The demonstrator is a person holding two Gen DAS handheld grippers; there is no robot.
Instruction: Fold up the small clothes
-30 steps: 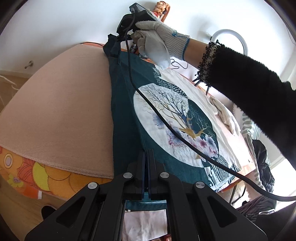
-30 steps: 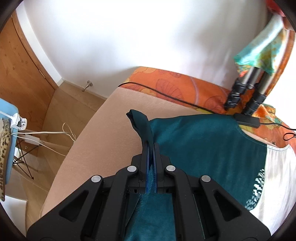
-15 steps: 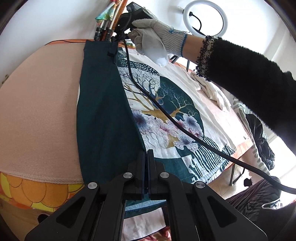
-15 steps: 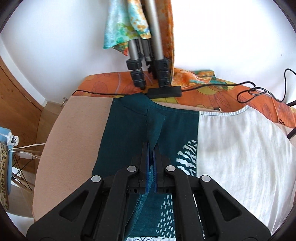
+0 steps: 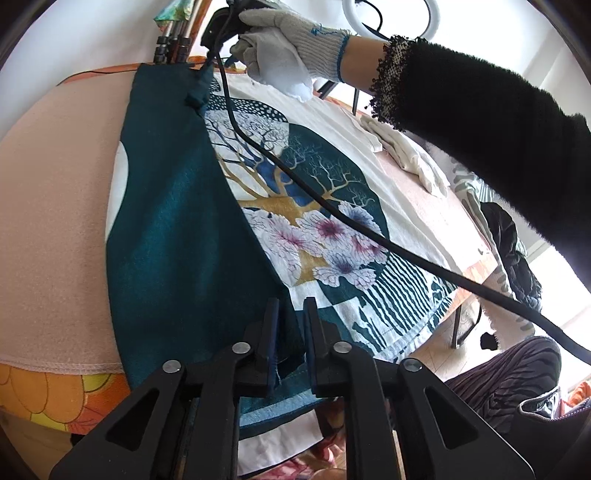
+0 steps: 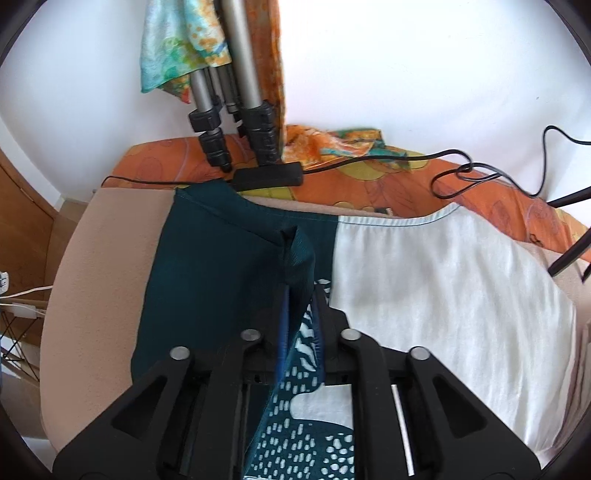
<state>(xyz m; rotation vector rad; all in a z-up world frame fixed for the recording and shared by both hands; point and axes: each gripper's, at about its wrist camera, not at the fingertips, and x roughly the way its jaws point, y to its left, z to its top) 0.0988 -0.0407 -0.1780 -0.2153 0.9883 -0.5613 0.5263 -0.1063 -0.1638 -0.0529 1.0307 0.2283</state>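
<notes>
A white T-shirt with a tree-and-flower print lies flat on the beige-covered table. Its dark teal side is folded over onto the print. My left gripper stands open at the near hem, the teal edge lying between its fingers. My right gripper is open at the far end, with a raised ridge of teal cloth still standing between its fingers. The white part of the shirt spreads to the right. In the left wrist view the gloved hand holds the right gripper near the collar.
Tripod legs and a black adapter stand at the table's far edge, with black cables on the orange cloth. A thick black cable crosses the print. White gloves lie at the right. A ring light stands behind.
Both grippers carried the teal side over onto the print and laid it down. Both have opened, letting go of the cloth.
</notes>
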